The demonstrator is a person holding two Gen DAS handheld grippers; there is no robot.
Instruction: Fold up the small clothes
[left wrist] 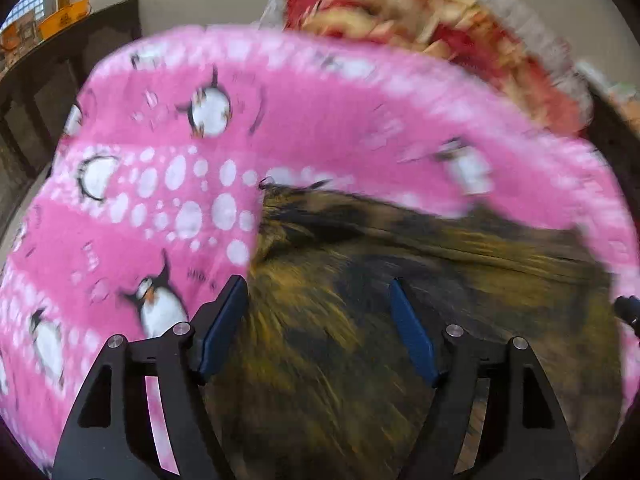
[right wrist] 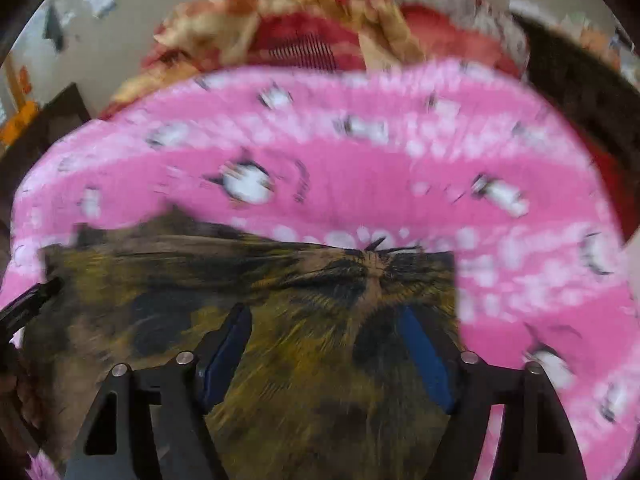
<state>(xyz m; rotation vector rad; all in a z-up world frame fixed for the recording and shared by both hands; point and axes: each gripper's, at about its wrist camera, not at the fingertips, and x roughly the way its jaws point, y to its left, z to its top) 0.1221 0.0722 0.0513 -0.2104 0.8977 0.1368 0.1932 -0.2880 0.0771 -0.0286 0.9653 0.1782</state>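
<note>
One small garment (left wrist: 400, 300), mottled olive, brown and black, lay spread on one pink penguin-print blanket (left wrist: 320, 120), a flat base that suited folding. Two tools were present. The left tool (left wrist: 318, 328) and the right tool (right wrist: 328, 348) each hovered above the garment, jaws apart and gripping nothing. Behind the blanket sat one heap of red and cream cloth (right wrist: 320, 32), probably awaiting folding.

I see a soft, fuzzy pink fleece blanket (left wrist: 320, 92) under a thin matt olive-and-black printed cloth (left wrist: 360, 320). My left gripper (left wrist: 318, 300) and right gripper (right wrist: 326, 328) look like matt black plastic with blue pads (left wrist: 222, 328) and shiny metal pins (left wrist: 181, 327)
</note>
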